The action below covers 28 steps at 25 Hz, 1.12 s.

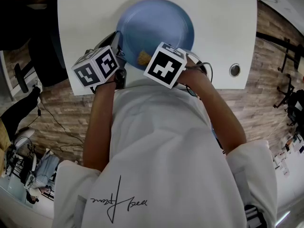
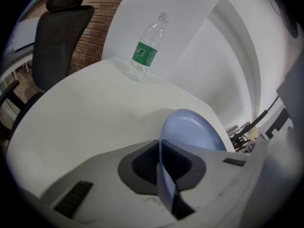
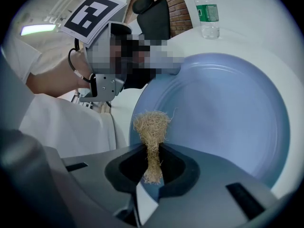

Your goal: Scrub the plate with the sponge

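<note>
A blue plate (image 1: 156,30) lies on the white table (image 1: 223,32), near its front edge. My left gripper (image 1: 118,45) is shut on the plate's left rim; in the left gripper view the thin rim (image 2: 161,151) runs edge-on between the dark pads and the plate (image 2: 199,127) stretches away to the right. My right gripper (image 1: 145,59) is shut on a tan fibrous sponge (image 1: 142,57) over the plate's near part. In the right gripper view the sponge (image 3: 152,127) sticks out of the jaws against the plate (image 3: 223,118), just inside its near rim.
A clear water bottle (image 2: 147,46) with a green label stands at the table's far side, also seen as the bottle (image 3: 206,11) beyond the plate. A black office chair (image 2: 57,37) stands behind the table. A round grommet (image 1: 234,70) sits in the tabletop at the right.
</note>
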Each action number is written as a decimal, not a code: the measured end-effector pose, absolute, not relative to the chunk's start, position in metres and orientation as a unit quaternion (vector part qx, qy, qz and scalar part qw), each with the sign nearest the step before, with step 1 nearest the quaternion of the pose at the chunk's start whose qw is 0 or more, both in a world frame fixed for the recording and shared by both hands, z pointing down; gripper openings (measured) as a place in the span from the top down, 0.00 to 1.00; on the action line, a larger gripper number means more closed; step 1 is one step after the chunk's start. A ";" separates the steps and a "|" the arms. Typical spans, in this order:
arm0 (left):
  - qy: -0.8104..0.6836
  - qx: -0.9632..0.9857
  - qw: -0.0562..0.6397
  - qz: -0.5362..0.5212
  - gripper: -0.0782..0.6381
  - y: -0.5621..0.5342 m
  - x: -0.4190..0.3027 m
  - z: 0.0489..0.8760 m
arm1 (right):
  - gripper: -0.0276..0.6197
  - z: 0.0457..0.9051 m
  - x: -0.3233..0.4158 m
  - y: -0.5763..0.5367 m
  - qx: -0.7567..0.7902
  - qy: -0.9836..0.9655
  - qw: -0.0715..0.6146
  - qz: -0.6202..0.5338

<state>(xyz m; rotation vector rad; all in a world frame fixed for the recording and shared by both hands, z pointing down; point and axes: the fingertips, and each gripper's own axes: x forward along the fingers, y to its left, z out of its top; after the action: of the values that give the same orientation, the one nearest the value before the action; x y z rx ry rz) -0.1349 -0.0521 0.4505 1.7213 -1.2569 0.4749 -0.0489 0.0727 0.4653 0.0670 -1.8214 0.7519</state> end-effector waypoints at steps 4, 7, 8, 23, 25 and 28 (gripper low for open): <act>-0.511 0.700 0.461 0.193 0.87 -0.053 -0.134 0.450 | 0.89 0.464 -0.053 0.073 0.026 -0.774 0.549 0.314; -0.510 0.700 0.460 0.193 0.87 -0.052 -0.133 0.449 | 0.89 0.464 -0.056 0.073 0.022 -0.776 0.542 0.321; -0.510 0.700 0.460 0.194 0.87 -0.052 -0.133 0.449 | 0.89 0.464 -0.058 0.073 0.020 -0.777 0.539 0.325; -0.506 0.702 0.463 0.192 0.87 -0.053 -0.134 0.449 | 0.89 0.466 -0.065 0.060 0.004 -0.771 0.539 0.341; -0.508 0.702 0.462 0.189 0.87 -0.054 -0.135 0.450 | 0.89 0.466 -0.070 0.057 -0.002 -0.771 0.536 0.345; -0.507 0.704 0.460 0.189 0.87 -0.053 -0.135 0.448 | 0.89 0.465 -0.075 0.053 -0.012 -0.771 0.530 0.353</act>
<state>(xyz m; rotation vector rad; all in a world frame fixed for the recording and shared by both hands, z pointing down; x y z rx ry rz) -0.1345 -0.0533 0.4481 1.7320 -1.2476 0.4656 -0.0754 0.0534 0.4651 -0.0280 -1.8400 0.8429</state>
